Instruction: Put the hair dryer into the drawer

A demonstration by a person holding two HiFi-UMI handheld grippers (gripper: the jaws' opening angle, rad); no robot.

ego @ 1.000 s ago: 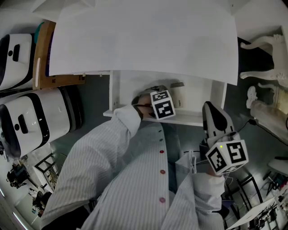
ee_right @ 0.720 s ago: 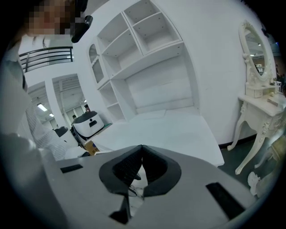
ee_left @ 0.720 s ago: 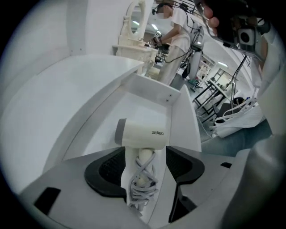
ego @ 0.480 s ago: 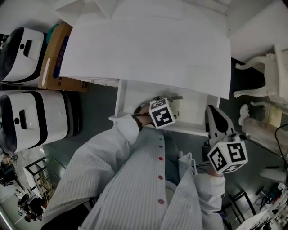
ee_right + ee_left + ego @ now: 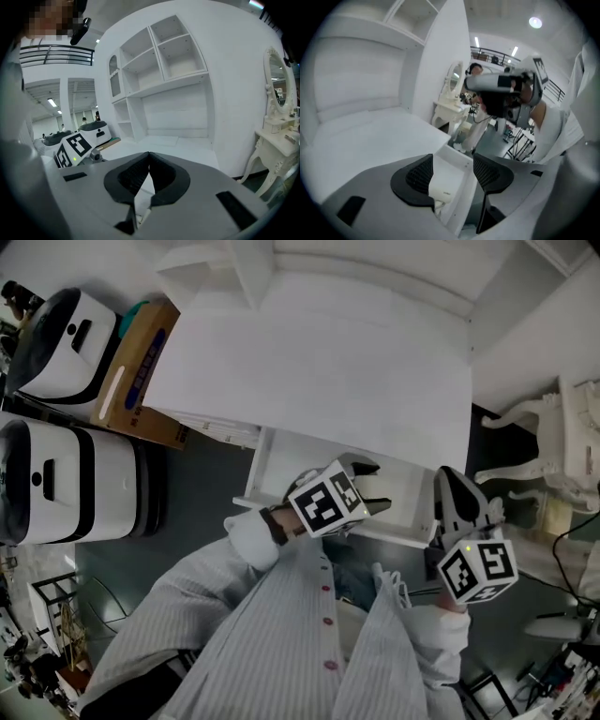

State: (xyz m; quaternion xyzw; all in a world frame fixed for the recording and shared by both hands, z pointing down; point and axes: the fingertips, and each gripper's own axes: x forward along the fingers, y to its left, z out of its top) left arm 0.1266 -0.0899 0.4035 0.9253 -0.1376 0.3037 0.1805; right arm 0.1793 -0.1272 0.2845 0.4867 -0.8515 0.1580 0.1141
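- At the far left stand two white machines point(image 5: 56, 474) and a cardboard box point(image 5: 141, 371). They play no part here, and the frame edge cuts the machines off.
- The white desk top point(image 5: 319, 362) overhangs the open drawer point(image 5: 265, 463), so the head view hides the drawer's back edge.
- The left gripper point(image 5: 373, 487) hangs over the middle of the drawer. Its jaws are wide apart with nothing between the pads, so it holds nothing.
- The hair dryer point(image 5: 443, 185) lies on the drawer floor directly below that gap, just beside one drawer wall; which wall, I cannot tell. Only part of its white body shows, since the jaws cover the rest. The head view does not show it at all.
- The placing looks done to me. The sound move now is to lift the left gripper straight up, jaws apart, clear of the drawer's front edge. First check that no part of the dryer overhangs the rim.
- The right gripper point(image 5: 448, 482) sits by the drawer's right edge, its jaws pressed tip to tip on nothing.
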